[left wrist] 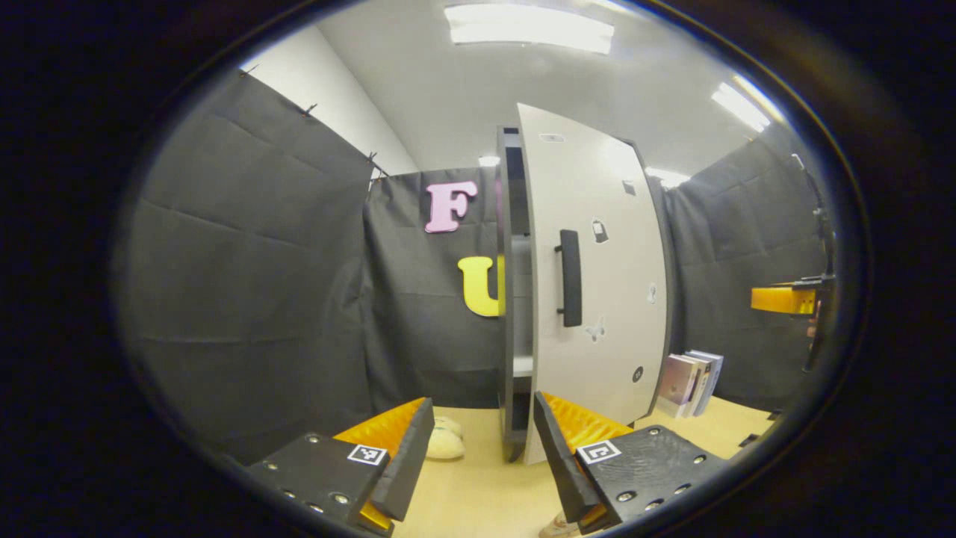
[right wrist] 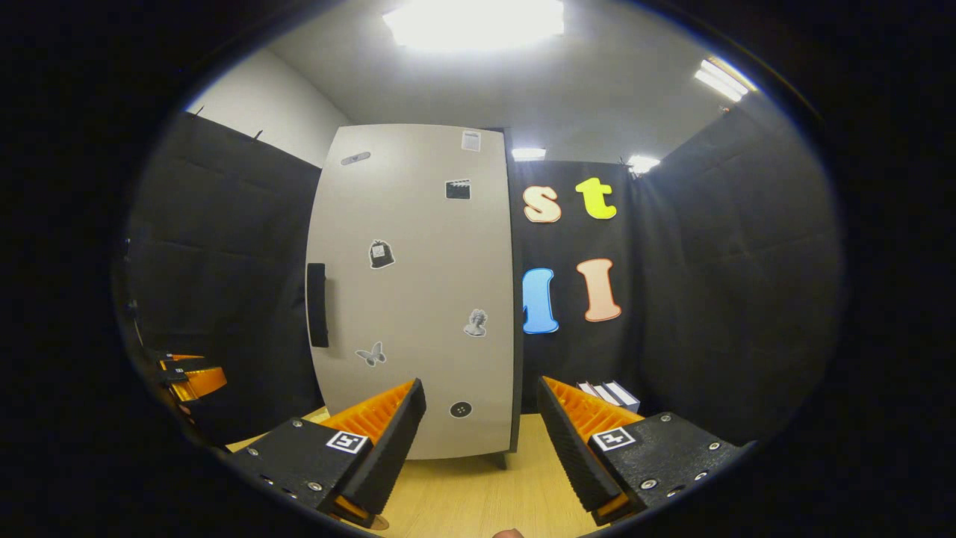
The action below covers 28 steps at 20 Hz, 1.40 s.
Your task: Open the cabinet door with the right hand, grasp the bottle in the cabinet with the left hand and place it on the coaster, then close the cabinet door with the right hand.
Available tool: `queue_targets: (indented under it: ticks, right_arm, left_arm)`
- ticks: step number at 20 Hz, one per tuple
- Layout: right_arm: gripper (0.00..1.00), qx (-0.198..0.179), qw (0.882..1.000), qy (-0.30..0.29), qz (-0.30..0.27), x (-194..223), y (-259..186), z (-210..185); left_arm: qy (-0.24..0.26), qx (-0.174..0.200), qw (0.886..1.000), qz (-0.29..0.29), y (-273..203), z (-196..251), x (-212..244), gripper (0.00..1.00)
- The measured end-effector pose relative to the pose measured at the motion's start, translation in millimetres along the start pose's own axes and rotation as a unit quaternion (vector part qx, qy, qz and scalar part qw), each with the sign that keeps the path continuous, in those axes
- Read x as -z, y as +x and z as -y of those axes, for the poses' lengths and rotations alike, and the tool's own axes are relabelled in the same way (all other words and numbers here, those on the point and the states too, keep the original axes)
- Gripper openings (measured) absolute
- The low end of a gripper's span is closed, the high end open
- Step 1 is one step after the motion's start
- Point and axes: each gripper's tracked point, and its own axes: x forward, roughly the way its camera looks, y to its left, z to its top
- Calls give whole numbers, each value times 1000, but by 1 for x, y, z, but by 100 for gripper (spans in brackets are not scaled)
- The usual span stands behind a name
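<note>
Standing ajar: cabinet door [left wrist: 597, 284], stickers on it, none legible.

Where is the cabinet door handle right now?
In the left gripper view, the handle runs upright on the cabinet door, near the door's left edge.

Pale wooden tabletop [left wrist: 478, 493]; on it, a tall cabinet with a light grey door [left wrist: 597, 299], standing slightly ajar; just right of that, a few upright pale-covered books [left wrist: 691, 382] near the wall; left of the cabinet's foot, a small cream rounded object [left wrist: 446, 439], too blurred to identify.
</note>
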Motion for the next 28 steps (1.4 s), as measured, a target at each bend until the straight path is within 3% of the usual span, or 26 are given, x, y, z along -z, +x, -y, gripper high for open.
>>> queue_targets:
  ticks: [4, 5, 9, 10, 11, 22, 23, 25, 26, 27, 28]
  right_arm:
    - [93, 15, 1000, -8, 7, 0, -14, 25]
    - [93, 18, 1000, -7, 9, 1, -16, 29]
    - [93, 22, 1000, 6, 7, 7, -22, 40]
    - [93, 24, 1000, 8, 7, 7, -23, 41]
    - [93, 25, 1000, 8, 7, 6, -24, 42]
    - [93, 30, 1000, 3, 8, 8, -22, 38]
    - [93, 31, 999, 6, 8, 9, -21, 39]
    - [93, 35, 999, 10, 9, 8, -22, 41]
    - [93, 37, 999, 13, 9, 8, -22, 41]
    - [93, 37, 999, 15, 10, 8, -23, 41]
    - [93, 38, 999, 16, 9, 8, -23, 41]
  left_arm:
    - [-6, 5, 1000, 2, 6, 26, -1, 80]
    - [-4, 5, 1000, 3, 6, 30, -1, 76]
    - [-1, 5, 1000, 6, 4, 30, -8, 80]
    - [-1, 5, 1000, 6, 4, 30, -9, 76]
    - [-2, 5, 1000, 6, 4, 29, -9, 80]
    - [-3, 0, 1000, 2, 8, 20, -9, 80]
    - [-1, -1, 1000, 2, 8, 19, -10, 77]
    - [1, -2, 1000, 3, 9, 19, -11, 80]
    - [0, -2, 1000, 4, 9, 19, -12, 76]
    - [-3, -2, 1000, 4, 11, 19, -12, 80]
    - [-4, -2, 1000, 5, 10, 19, -12, 77]
